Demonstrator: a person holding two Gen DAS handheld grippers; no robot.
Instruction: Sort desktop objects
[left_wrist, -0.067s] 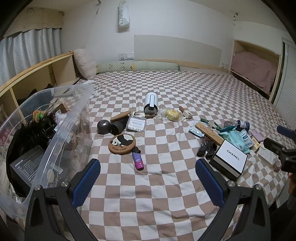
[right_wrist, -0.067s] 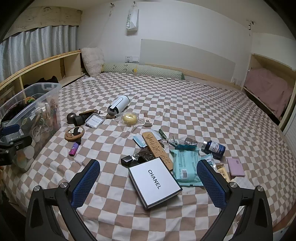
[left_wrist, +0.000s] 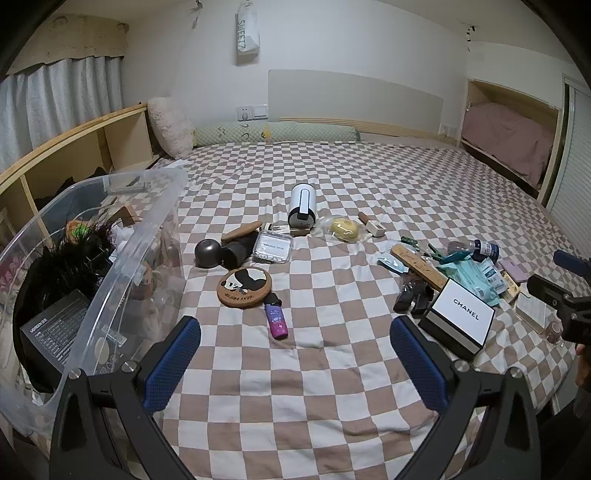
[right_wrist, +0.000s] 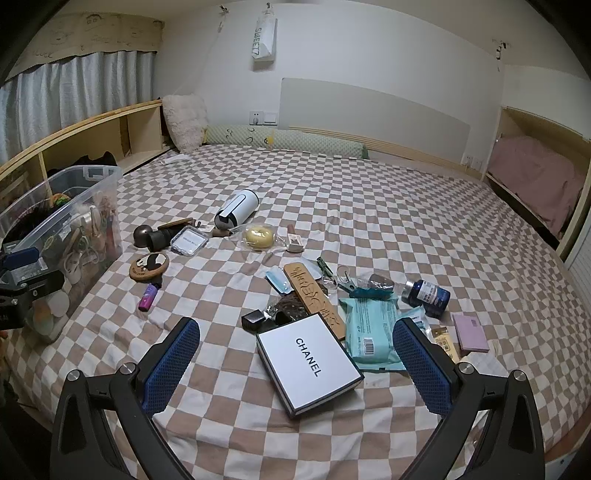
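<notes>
A home bedroom: a wide bed (right_wrist: 369, 206) in checkered sheet fills the view, bolster pillow (right_wrist: 288, 142) at twelve o'clock, curtained window (right_wrist: 74, 92) at ten, probably a second bunk (right_wrist: 535, 177) at two.

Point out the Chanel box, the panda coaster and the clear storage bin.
Chanel box (right_wrist: 309, 357): right wrist view, centre of white lid.
Panda coaster (left_wrist: 244, 282): left wrist view, on the panda print.
Clear storage bin (left_wrist: 155, 225): left wrist view, near rim.
</notes>
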